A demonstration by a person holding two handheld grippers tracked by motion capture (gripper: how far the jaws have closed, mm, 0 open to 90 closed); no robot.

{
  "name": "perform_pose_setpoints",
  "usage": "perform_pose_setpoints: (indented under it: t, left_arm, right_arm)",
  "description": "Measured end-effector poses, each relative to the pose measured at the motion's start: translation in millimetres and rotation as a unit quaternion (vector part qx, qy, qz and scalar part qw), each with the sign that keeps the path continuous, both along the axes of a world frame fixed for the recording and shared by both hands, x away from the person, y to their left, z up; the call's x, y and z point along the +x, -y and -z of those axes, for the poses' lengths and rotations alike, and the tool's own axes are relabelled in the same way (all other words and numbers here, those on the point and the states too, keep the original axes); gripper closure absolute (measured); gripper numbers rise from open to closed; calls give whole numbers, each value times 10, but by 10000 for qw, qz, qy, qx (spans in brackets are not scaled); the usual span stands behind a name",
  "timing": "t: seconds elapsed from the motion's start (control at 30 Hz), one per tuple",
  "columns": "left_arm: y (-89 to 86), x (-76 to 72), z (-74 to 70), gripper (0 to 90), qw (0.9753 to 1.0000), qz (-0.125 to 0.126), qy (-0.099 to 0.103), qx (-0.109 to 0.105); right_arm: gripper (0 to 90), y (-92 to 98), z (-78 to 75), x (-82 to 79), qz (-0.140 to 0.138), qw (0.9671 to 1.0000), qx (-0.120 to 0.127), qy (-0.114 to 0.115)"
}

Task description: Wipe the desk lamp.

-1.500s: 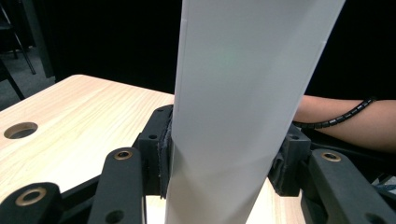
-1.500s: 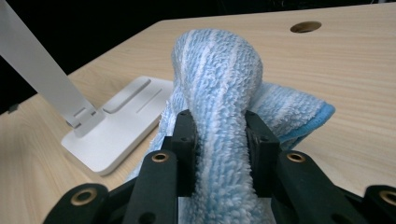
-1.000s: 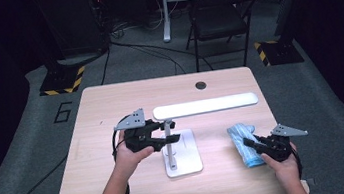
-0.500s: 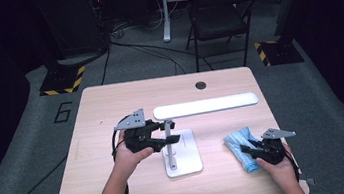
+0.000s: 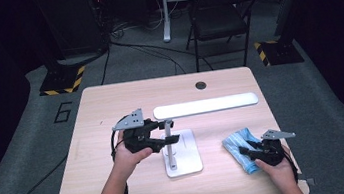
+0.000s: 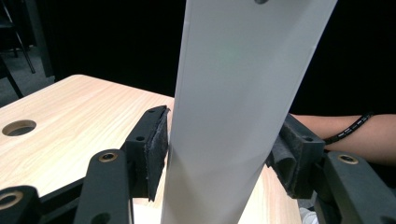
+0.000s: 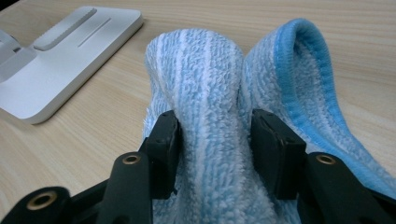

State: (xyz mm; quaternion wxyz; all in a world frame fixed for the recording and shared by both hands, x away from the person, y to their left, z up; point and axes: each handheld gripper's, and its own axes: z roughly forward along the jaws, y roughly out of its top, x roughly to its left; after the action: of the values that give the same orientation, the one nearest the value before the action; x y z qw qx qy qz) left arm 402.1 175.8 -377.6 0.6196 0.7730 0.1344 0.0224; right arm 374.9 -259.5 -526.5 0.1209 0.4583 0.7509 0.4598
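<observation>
A white desk lamp stands mid-table, its flat base [image 5: 189, 163] carrying a thin stem [image 5: 170, 145] and a long horizontal light bar [image 5: 206, 105]. My left gripper [image 5: 169, 140] is shut on the stem. In the left gripper view the stem [image 6: 233, 93] runs up between both pads and touches them. A blue striped towel [image 5: 235, 143] lies bunched at the front right. My right gripper [image 5: 249, 153] is shut on a raised fold of it. The right gripper view has the towel [image 7: 210, 84] pinched between the pads, with the lamp base [image 7: 70, 51] at upper left.
A round cable hole [image 5: 200, 85] sits near the table's far edge. A black folding chair [image 5: 219, 15] stands behind the table. The right hand is close to the table's front right corner [image 5: 300, 188]. A forearm [image 6: 345, 135] crosses behind the lamp stem.
My right gripper has shifted slightly left and toward the front edge, dragging the towel with it. The left gripper and the lamp have stayed put.
</observation>
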Motion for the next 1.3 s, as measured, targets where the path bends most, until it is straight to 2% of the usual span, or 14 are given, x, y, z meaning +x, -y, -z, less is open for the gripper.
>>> perform_pose_setpoints:
  t: [0.17, 0.27, 0.4, 0.47, 0.63, 0.9, 0.93, 1.0, 1.03, 1.23, 1.3]
  left_arm:
    - [14, 3, 8, 415, 10000, -10, -19, 31]
    - [18, 6, 8, 391, 10000, -21, -21, 34]
    - [15, -1, -6, 357, 9999, -104, -5, 12]
    - [10, 5, -8, 336, 9999, -145, 24, 1]
    - [-2, 6, -14, 311, 9997, -233, 17, 16]
    - [-23, -10, -27, 310, 9998, -197, 67, 68]
    - [-26, -11, -28, 312, 9997, -197, 78, 72]
    - [-37, -10, -28, 317, 9998, -171, 52, 44]
    - [-44, -16, -28, 320, 9998, -172, 29, 17]
    - [-57, -43, -44, 358, 9998, -156, 75, 14]
    - [-60, -49, -48, 372, 9998, -154, 92, 35]
  right_arm:
    - [463, 2, 2, 0, -10, 9999, 133, -34]
    - [417, 14, -1, -4, -40, 9995, 310, -63]
    - [374, 31, -16, -11, -17, 9991, 427, 25]
    - [352, 37, -26, -11, 20, 9989, 448, 159]
    - [300, 74, -69, -35, 110, 9976, 655, 187]
    - [235, 62, -106, -65, 144, 9967, 731, 308]
    - [220, 58, -111, -60, 134, 9967, 693, 396]
    - [183, 42, -129, -79, 220, 9967, 693, 351]
    - [165, 43, -130, -67, 236, 9967, 663, 412]
    - [147, 70, -173, -84, 278, 9951, 863, 397]
    - [148, 74, -189, -85, 209, 9946, 871, 519]
